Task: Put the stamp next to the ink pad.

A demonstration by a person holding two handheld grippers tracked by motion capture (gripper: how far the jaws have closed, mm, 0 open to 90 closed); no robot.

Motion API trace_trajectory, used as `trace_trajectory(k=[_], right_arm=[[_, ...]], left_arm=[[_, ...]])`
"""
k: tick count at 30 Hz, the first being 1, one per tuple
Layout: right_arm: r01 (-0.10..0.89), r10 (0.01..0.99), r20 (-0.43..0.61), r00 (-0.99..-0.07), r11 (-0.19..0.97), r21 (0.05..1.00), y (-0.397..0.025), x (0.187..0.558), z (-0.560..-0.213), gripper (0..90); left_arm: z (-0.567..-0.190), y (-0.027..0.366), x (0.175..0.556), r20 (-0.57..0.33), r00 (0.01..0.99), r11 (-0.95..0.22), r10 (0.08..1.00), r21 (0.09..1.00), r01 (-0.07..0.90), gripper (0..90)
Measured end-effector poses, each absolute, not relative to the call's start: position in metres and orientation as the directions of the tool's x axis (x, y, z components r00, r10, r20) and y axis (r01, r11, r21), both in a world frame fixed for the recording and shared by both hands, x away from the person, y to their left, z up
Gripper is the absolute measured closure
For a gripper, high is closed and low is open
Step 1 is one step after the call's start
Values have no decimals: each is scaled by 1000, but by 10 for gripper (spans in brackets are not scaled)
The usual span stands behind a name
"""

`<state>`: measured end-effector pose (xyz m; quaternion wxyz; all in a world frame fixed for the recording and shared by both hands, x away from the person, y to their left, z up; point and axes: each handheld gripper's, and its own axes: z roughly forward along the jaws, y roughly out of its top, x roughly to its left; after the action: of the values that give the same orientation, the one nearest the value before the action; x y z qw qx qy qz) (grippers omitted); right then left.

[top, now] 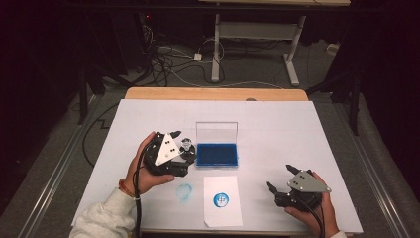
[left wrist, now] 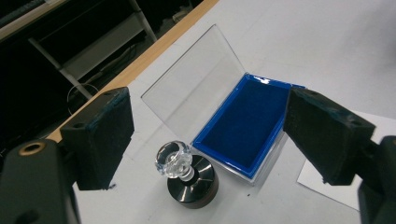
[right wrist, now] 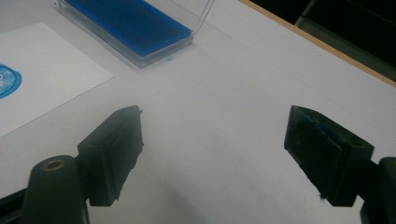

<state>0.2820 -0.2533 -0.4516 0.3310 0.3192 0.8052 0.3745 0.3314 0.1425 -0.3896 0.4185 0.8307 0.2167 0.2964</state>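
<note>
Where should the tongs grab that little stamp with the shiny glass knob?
Probably by the clear faceted knob on top, coming straight down from above. The stamp stands upright on its round dark base beside the blue ink pad box, so the knob sticks up free. The left tongs hang open on either side of it, about lined up.

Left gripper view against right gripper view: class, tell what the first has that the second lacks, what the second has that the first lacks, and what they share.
First alone: a stamp with a clear knob and dark round base, standing free between the open jaws of the left claw, beside the ink pad. Second alone: a round blue stamp print on the paper, ahead of the open right claw. Shared: the blue ink pad with its clear lid up, the white paper sheet, and the white table.
</note>
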Motion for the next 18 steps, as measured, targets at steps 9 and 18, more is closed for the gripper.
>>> trace_trajectory(k=[9,18], right_arm=[[261,764,-292,-575,510,820,-255,281,-450,199],[256,762,-298,-575,513,819,-254,280,-449,199]], left_arm=[[-394,151,319,333,713,-563,618,820,106,163],[-403,157,310,353,692,-568,630,817,99,162]])
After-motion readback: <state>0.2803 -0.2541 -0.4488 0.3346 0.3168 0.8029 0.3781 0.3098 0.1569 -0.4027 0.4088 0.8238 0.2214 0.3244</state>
